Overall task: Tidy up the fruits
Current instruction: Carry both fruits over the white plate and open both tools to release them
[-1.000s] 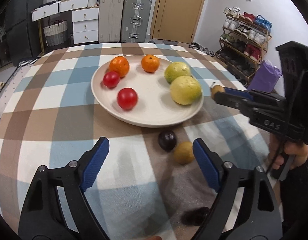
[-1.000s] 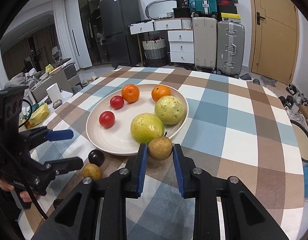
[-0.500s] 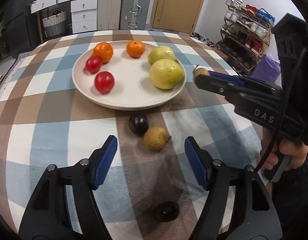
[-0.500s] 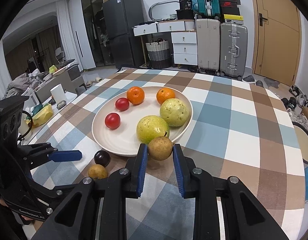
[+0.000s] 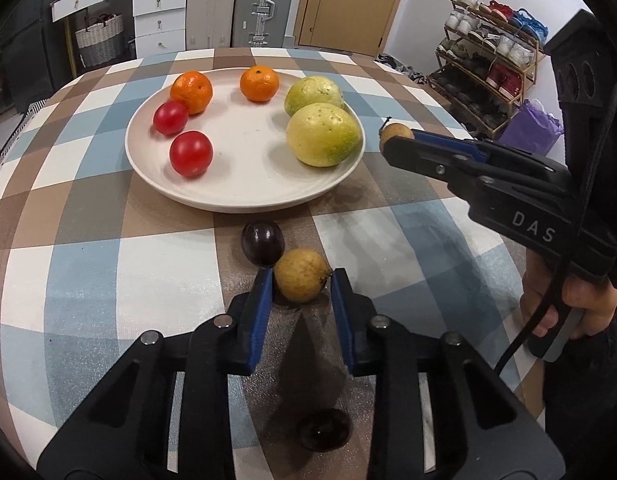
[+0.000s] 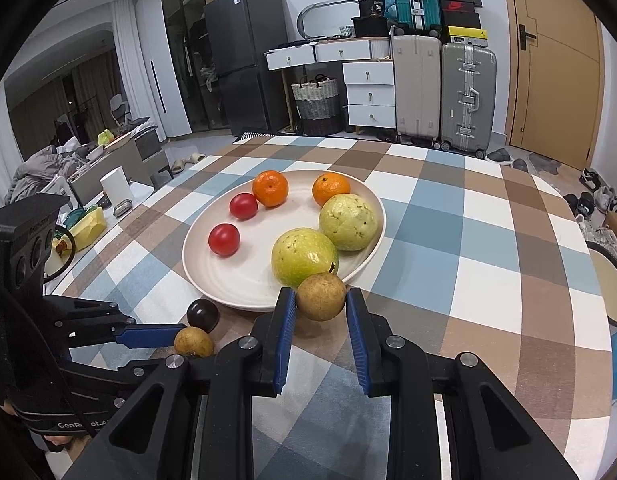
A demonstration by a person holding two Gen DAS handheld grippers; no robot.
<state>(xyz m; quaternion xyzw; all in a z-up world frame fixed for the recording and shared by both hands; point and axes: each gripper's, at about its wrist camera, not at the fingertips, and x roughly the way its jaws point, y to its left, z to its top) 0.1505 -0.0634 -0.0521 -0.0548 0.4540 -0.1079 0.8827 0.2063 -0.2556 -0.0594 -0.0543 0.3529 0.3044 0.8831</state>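
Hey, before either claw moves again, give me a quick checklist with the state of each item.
1. Right claw shut on its brown pear: ok.
2. Left claw straddling the second brown pear: ok.
3. Left claw clamped firmly on it: cannot tell.
4. Dark plum apart from the left claw's finger: not ok, it sits against it.
5. Bare space on the plate for a pear: ok.
6. Other dark fruit under the left claw identifiable: cannot tell.
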